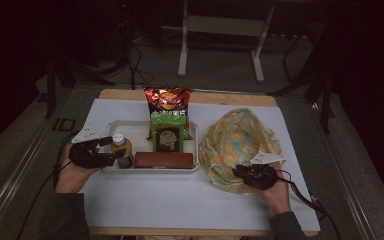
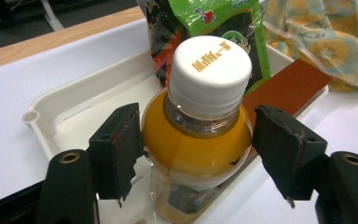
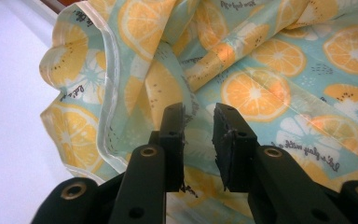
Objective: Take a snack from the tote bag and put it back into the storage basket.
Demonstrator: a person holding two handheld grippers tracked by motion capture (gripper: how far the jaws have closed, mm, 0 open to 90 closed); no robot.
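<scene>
On the tabletop (image 1: 180, 200), the left gripper (image 1: 111, 150) at 9 o'clock reaches the orange bottle (image 1: 120, 146) in the white tray (image 1: 135, 129). At 3 o'clock, the right gripper (image 1: 245, 172) rests on the citrus-print bag (image 1: 235, 137).

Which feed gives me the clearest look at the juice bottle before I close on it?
The left gripper view: the juice bottle sits close up between the left gripper's open jaws, white cap and orange liquid plain. The high view shows it small and dim at the left end of the tray. The right gripper view looks at the fruit-print bag.
</scene>
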